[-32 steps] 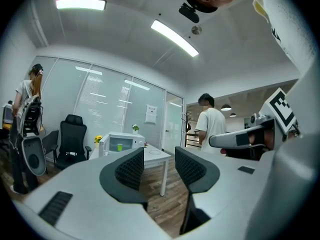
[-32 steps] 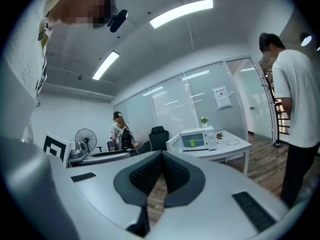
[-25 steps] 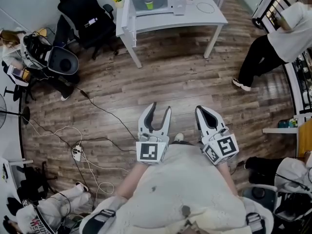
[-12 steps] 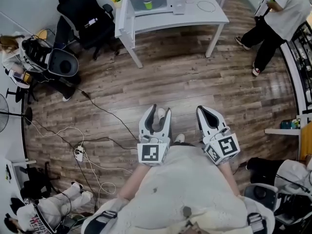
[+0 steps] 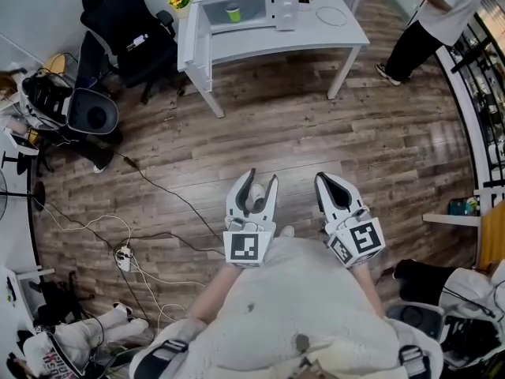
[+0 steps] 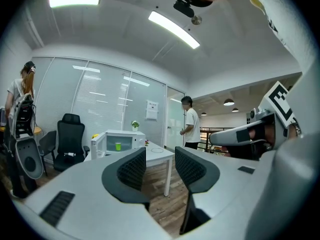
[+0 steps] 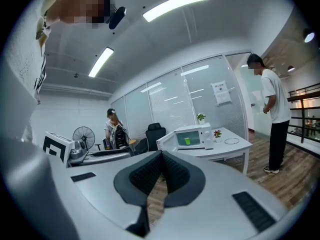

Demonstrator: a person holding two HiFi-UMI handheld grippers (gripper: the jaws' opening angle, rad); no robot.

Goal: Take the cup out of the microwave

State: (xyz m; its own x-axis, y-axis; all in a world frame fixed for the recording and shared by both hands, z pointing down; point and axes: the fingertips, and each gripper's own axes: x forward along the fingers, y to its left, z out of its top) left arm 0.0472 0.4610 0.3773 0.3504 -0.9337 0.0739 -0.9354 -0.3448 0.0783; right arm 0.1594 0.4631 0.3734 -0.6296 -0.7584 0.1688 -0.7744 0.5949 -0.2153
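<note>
A small green cup [image 5: 233, 12] stands inside the white microwave [image 5: 272, 2], whose door [image 5: 187, 38] hangs open to the left. The microwave sits on a white table [image 5: 316, 31] at the far end of the room. The cup [image 6: 118, 146] also shows far off in the left gripper view, as does the cup [image 7: 187, 141] in the right gripper view. My left gripper [image 5: 257, 177] is open and empty, held level in front of my body. My right gripper [image 5: 327, 180] is beside it with its jaws together. Both are several steps short of the table.
A black office chair [image 5: 130, 24] stands left of the table, with bags and gear [image 5: 75, 105] beyond it. Cables [image 5: 158, 188] and a power strip [image 5: 124, 253] lie on the wooden floor at left. A person [image 5: 432, 14] stands at the table's right.
Both grippers have advanced with me towards the table, which now sits lower and larger in the head view. The person at right has walked farther away. The jaws are unchanged.
</note>
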